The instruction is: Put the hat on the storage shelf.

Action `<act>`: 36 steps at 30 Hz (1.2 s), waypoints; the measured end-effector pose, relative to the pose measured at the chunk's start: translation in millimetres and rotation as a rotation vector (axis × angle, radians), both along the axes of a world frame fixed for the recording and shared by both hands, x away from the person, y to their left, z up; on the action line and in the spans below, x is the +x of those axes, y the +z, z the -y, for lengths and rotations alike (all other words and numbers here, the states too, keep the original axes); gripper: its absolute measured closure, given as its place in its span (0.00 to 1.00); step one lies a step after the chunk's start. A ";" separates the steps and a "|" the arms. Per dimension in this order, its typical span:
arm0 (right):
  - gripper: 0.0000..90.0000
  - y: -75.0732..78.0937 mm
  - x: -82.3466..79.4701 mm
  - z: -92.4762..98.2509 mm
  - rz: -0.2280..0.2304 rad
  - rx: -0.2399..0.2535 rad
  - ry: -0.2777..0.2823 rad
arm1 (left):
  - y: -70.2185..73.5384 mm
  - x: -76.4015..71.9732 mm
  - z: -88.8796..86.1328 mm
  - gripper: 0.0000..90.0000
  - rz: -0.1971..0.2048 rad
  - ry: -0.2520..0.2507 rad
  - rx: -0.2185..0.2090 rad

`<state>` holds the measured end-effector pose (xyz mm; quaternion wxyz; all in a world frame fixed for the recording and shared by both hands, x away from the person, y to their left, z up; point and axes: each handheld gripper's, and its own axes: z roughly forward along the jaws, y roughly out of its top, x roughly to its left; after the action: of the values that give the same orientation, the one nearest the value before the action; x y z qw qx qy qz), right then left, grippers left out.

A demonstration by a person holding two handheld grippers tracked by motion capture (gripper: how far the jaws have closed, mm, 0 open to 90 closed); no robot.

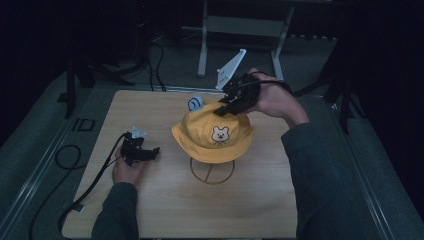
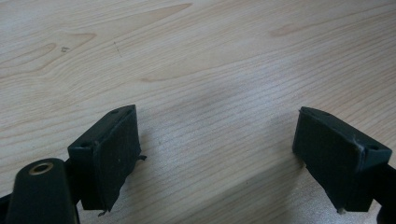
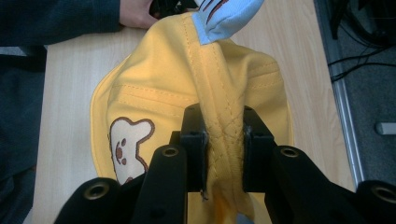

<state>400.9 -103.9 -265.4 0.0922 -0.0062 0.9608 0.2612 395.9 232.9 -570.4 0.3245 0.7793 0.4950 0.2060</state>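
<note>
- We grip the yellow bucket hat (image 1: 212, 131) with the right claw (image 1: 226, 107), its jaws pinched on a fold of fabric at the crown's far side, where a quilted seam runs up between the pads (image 3: 196, 140)
- The hat sits on a wire hat stand (image 1: 212, 172) near the middle of the wooden surface (image 1: 165, 210), brim drooping all round, so the crown is the part that offers itself to a pinch from above
- We judge that gripping a raised ridge of cloth rather than the brim gives a hold that will lift the whole hat straight off the stand without dragging the stand's ring base along
- The bear face patch (image 1: 219, 135) faces our side of the surface, and a pale blue ear-like tab (image 1: 195, 103) stands at the top rear; in the right gripper view that tab (image 3: 226, 16) hangs just beyond the pinched seam
- The left claw (image 1: 152, 151) rests low beside the hat's left, well apart from it, jaws spread wide with bare wood (image 2: 215, 93) between them and nothing held
- We read that parked, open pose as readiness: it waits near enough to steady the stand or take the brim once the hat comes free
</note>
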 end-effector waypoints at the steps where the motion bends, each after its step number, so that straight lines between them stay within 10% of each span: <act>1: 0.84 -0.7 -0.2 -0.8 -0.002 -0.003 -0.001 | 0.0 0.0 0.0 0.16 0.000 0.000 0.000; 23: 0.78 -16.4 -2.4 -11.2 -0.033 -0.035 0.020 | 0.0 -0.1 0.2 0.16 0.000 -0.001 0.000; 36: 0.31 -23.7 -1.8 -15.6 -0.039 -0.059 -0.059 | 0.0 -0.3 0.2 0.16 0.000 -0.003 0.000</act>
<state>399.1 -88.3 -289.0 0.0811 0.0244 0.9695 0.2300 395.7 232.7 -570.4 0.3246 0.7800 0.4939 0.2055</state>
